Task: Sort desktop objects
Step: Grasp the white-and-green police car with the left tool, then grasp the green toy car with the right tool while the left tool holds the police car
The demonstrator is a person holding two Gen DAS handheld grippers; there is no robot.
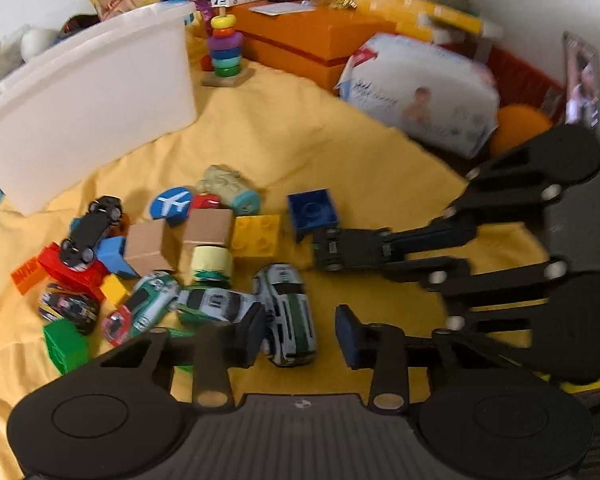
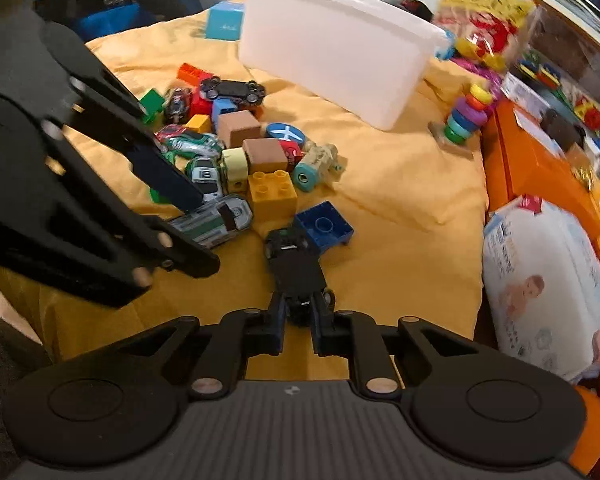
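While the right hand-held gripper (image 2: 298,322) clamps an upturned black toy car (image 2: 296,268), the left hand-held gripper (image 1: 300,330), jaws apart, straddles a green-and-white toy car (image 1: 290,312); lifting to the far white plastic bin (image 2: 340,48) likely follows.

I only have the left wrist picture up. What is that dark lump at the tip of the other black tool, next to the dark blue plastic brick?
Observer: In the right wrist view it is a black toy car, seemingly underside up. The right gripper has its jaws shut on the car's near end.
Operator: And the blue sliver at my left edge?
Observer: A small light blue box, standing on the yellow cloth beside the white plastic bin.
Operator: The pale cylinder with a teal end is blurry for me.
Observer: Here its teal end faces the camera and has a round hole in the middle.
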